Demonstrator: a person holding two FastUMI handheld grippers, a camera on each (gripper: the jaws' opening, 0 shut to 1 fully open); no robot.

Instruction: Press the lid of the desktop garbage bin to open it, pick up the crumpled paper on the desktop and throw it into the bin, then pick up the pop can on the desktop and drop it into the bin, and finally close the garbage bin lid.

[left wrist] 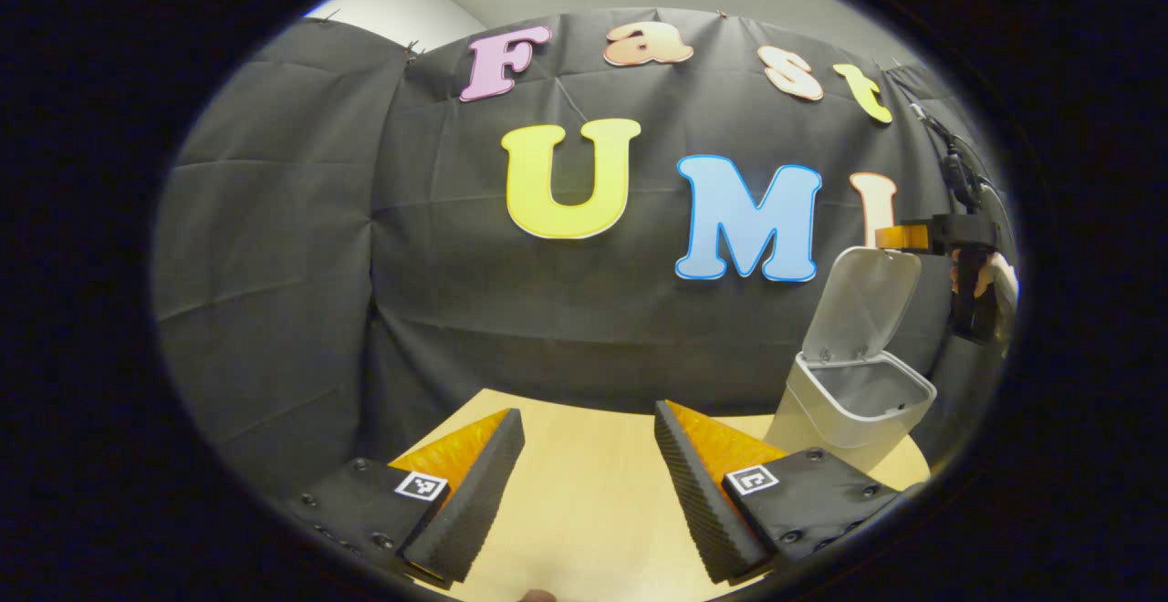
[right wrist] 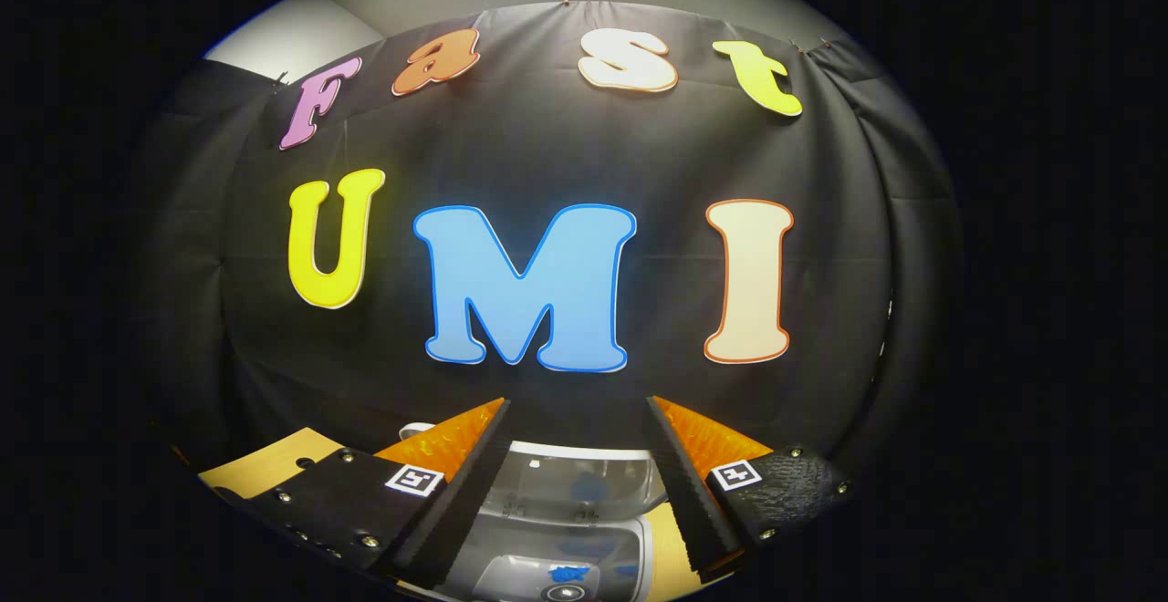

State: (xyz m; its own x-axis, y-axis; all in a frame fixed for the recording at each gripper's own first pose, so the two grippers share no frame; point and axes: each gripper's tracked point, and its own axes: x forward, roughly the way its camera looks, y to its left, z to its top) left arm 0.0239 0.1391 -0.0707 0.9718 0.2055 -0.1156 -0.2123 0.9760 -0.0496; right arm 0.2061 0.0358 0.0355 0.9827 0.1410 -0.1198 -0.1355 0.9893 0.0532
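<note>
- In the left gripper view, the left gripper [left wrist: 589, 483] sits low at the bottom centre, level over the table [left wrist: 584, 511] and pointing at the booth wall.
- Its fingers [left wrist: 474, 493] stand wide apart with bare tabletop between them; they hold nothing and touch nothing.
- At the right edge of that view, the right gripper [left wrist: 949, 242] is raised above the bin [left wrist: 862, 397], level with the top of the upright lid [left wrist: 867, 301]; a hand [left wrist: 981, 278] grips it.
- In the right gripper view, the right gripper [right wrist: 575, 483] hangs over the bin [right wrist: 566, 529], at the bottom centre, and looks at the wall.
- Its jaws are wide and empty, and the lid [right wrist: 575, 479] shows between them.
- The bin stands open at the lower right of the left gripper view, near the table's far right edge.
- In the right gripper view, a can [right wrist: 566, 579] with blue marking lies inside the bin, at the bottom edge of the frame.
</note>
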